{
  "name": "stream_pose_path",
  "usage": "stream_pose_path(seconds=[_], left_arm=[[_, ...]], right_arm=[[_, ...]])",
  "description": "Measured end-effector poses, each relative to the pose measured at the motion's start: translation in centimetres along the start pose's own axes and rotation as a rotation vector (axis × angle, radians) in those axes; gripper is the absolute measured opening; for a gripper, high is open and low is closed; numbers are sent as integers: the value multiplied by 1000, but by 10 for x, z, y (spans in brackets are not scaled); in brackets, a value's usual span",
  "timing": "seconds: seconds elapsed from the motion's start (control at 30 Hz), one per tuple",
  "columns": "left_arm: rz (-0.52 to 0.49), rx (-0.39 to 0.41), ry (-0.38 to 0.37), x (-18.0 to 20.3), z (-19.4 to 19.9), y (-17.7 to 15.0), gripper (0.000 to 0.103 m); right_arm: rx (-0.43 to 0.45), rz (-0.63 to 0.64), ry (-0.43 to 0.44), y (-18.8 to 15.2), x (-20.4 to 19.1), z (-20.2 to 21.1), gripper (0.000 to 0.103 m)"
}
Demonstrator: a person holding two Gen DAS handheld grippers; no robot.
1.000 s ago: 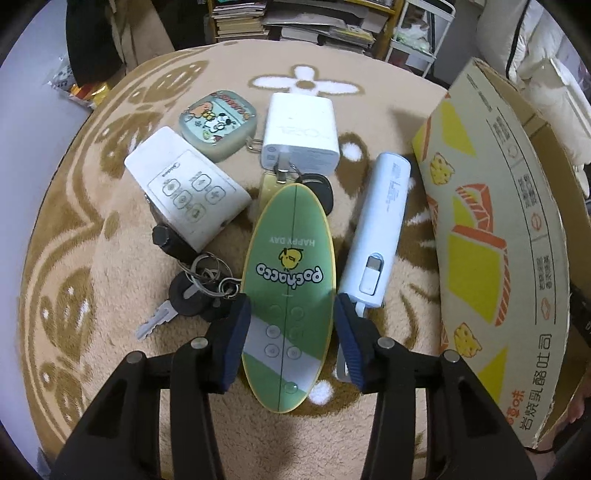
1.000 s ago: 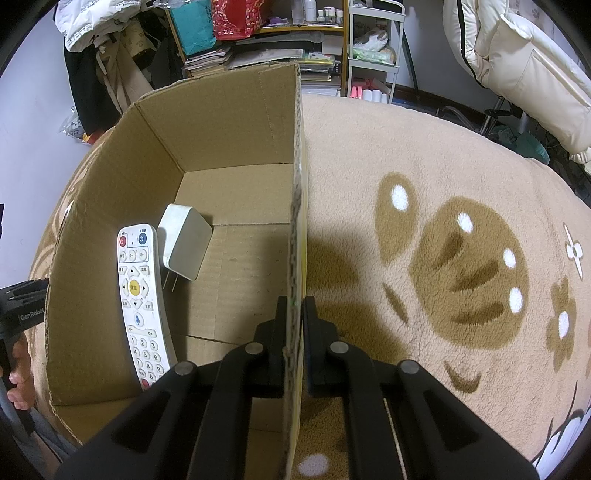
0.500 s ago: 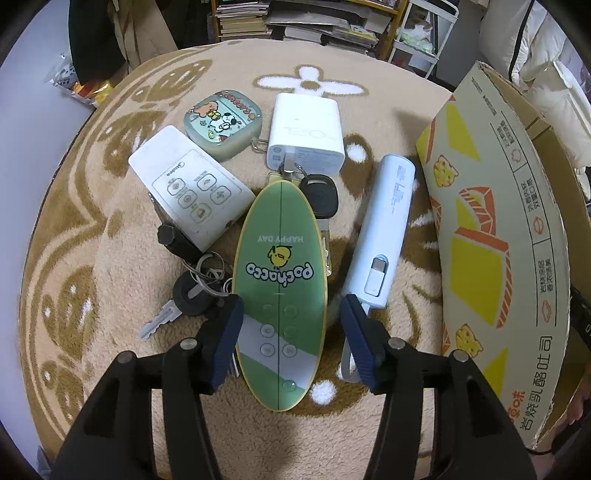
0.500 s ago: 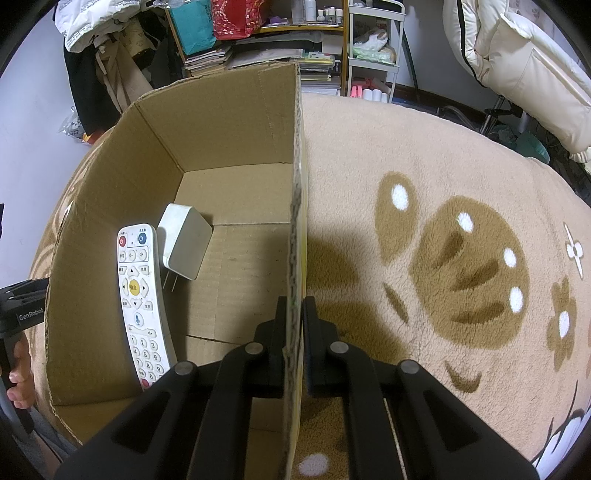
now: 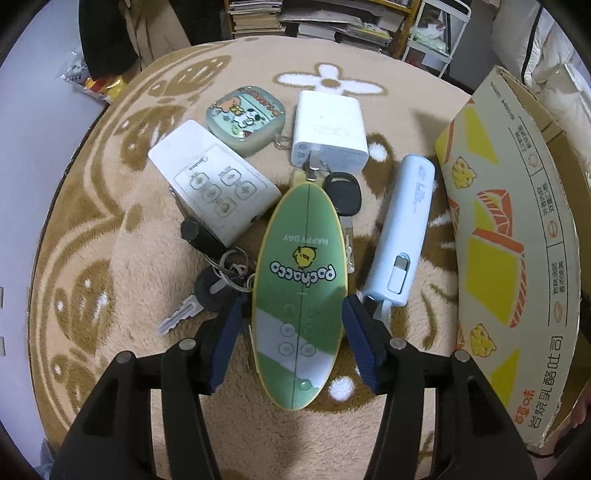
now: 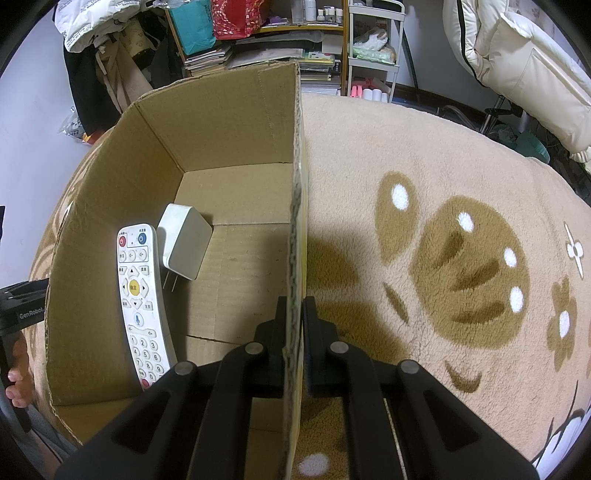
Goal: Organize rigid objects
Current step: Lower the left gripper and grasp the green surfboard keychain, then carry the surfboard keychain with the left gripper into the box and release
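Note:
In the left wrist view my left gripper (image 5: 295, 314) is open, its blue pads either side of the near half of a green oval Pochacco remote (image 5: 301, 291) lying on the rug. Around it lie a white remote (image 5: 214, 184), a cartoon case (image 5: 245, 118), a white charger (image 5: 328, 131), a black car key (image 5: 343, 194), a key bunch (image 5: 210, 291) and a pale blue power bank (image 5: 404, 232). My right gripper (image 6: 294, 306) is shut on the cardboard box wall (image 6: 297, 229). Inside the box lie a white TV remote (image 6: 142, 302) and a white plug adapter (image 6: 184, 245).
The box's printed outer side (image 5: 517, 240) stands right of the objects. A beige patterned rug (image 6: 443, 258) covers the floor. Shelves with books and papers (image 5: 314, 22) stand beyond the rug. A padded chair (image 6: 517, 55) is at the far right.
My left gripper has drawn back a little along the green remote and opened slightly wider. The right gripper and the box have not moved.

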State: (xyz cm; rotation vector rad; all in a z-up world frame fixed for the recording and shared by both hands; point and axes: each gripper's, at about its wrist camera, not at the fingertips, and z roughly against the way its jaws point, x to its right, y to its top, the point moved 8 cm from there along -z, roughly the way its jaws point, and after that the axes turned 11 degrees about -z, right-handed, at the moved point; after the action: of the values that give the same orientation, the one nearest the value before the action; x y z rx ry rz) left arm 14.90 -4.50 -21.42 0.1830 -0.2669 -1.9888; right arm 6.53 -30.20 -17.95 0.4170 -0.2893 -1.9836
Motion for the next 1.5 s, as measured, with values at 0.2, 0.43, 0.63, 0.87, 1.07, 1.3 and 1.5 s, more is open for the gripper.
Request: stream_pose_path(seconds=[0.2,0.43,0.63,0.87,1.07,1.3,1.5], left_arm=[[-26,-9,11,6,-5,1,55],[-37,-9,27,8,-8,2,55],[-50,-2,14,14,-10,3,55],[-69,-1,18,18,-16,4,54],[-86,15,41,21,-16,4,54],[-57,66,77,14,16,6,54],[-47,159,90,16,73,18,54]], right_arm=[[0,0,0,0,0,0,7],[0,1,0,0,0,0,7],[-1,1,-1,0,0,1,7],[-1,-1,0,1,0,0,7],[-1,1,0,1,0,1,7],[-1,2,-1,1,0,1,7],[-1,3,-2,0,0,1,7]])
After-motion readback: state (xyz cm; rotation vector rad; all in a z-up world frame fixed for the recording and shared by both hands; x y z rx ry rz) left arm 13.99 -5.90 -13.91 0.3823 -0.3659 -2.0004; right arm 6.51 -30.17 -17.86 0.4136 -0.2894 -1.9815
